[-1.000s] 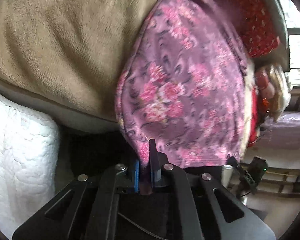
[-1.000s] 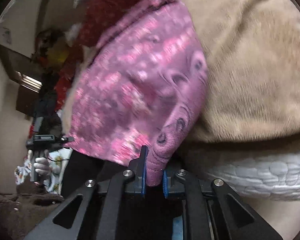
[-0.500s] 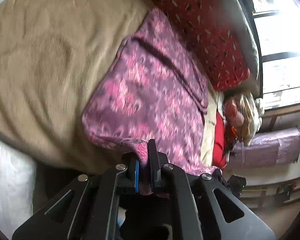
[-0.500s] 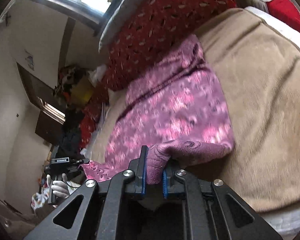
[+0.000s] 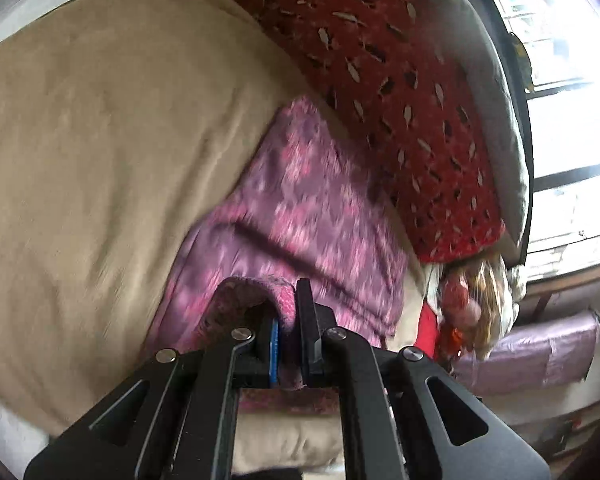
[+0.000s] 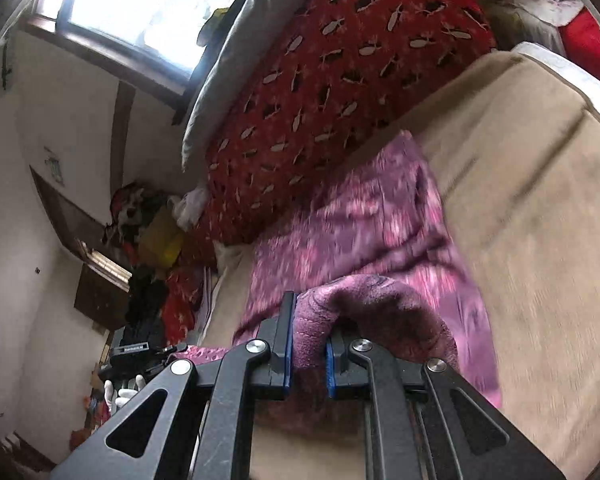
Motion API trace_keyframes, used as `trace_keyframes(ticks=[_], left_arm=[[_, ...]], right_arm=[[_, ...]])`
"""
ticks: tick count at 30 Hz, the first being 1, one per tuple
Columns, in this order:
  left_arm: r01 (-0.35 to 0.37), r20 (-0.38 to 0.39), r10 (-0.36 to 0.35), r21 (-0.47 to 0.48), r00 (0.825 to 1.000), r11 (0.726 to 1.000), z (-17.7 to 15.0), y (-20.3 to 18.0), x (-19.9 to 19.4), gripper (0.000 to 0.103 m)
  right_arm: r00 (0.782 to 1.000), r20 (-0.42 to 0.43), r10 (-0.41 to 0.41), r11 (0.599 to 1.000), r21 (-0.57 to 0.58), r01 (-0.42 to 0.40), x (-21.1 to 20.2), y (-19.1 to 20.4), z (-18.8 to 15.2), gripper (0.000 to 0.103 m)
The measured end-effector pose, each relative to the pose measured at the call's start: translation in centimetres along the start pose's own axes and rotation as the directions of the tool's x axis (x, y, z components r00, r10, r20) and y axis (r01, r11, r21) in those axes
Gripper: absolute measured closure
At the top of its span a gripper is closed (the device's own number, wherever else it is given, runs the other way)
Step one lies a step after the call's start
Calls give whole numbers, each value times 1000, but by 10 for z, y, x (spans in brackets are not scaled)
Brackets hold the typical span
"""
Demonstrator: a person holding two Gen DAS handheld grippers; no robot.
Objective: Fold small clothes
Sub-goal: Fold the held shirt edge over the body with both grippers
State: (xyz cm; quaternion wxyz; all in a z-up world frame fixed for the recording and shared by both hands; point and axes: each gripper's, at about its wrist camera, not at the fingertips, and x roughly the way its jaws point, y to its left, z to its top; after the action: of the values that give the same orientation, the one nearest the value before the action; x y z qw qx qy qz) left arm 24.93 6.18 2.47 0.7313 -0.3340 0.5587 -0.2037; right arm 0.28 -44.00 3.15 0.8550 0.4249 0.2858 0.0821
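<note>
Two corners, one fold: the left gripper (image 5: 287,334) pinches a near corner of the purple floral garment (image 5: 312,216) between its pads, the cloth bunched up and curling over the blue-lined finger. The right gripper (image 6: 307,342) clamps the other near corner the same way, a thick roll of fabric squeezed between its fingers (image 6: 286,344).

Holding both corners at once appears meant to keep the near edge level, so it can be carried evenly over the rest of the cloth. That far portion of the garment lies spread on the tan blanket (image 5: 100,140), its far end just beside the red patterned pillow (image 5: 400,92). The flat, soft blanket serves as the folding surface, and the far end resting there probably anchors the piece while the near edge is lifted.

Beyond the pillow, a grey cushion (image 6: 236,48) leans under the window (image 6: 140,4). A heap of mixed items (image 5: 472,292) sits at the bed's right end. The fold itself looks not yet laid down.
</note>
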Motion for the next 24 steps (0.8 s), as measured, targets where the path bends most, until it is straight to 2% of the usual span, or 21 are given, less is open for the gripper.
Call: trace_keyframes(ticks=[8, 11, 15, 17, 19, 21, 22, 24], left_arm=[[-19, 23, 19, -30, 1000, 999, 77, -9, 64, 98], [-56, 29, 57, -26, 998, 998, 102, -11, 90, 98], [-122, 5, 122, -17, 992, 992, 132, -17, 127, 98], [-146, -19, 146, 3, 989, 989, 144, -22, 142, 98], [-125, -42, 125, -2, 991, 992, 156, -28, 149, 98], [-93, -44, 92, -26, 995, 995, 164, -31, 147, 97], [-70, -43, 68, -38, 997, 997, 167, -32, 143, 97], [-28, -50, 25, -54, 998, 998, 171, -32, 136, 91]], right_arm=[[999, 52, -5, 997, 80, 1, 70, -26, 68, 92], [998, 68, -12, 992, 123, 4, 94, -41, 90, 92], [998, 21, -52, 981, 186, 47, 133, -66, 111, 92], [997, -12, -70, 971, 226, 71, 150, -77, 121, 87], [999, -20, -31, 960, 277, 36, 161, -88, 131, 86], [999, 7, -45, 948, 316, 40, 162, -95, 141, 84], [999, 24, -21, 939, 343, 12, 162, -99, 146, 82], [998, 57, -29, 921, 389, 5, 157, -105, 150, 70]])
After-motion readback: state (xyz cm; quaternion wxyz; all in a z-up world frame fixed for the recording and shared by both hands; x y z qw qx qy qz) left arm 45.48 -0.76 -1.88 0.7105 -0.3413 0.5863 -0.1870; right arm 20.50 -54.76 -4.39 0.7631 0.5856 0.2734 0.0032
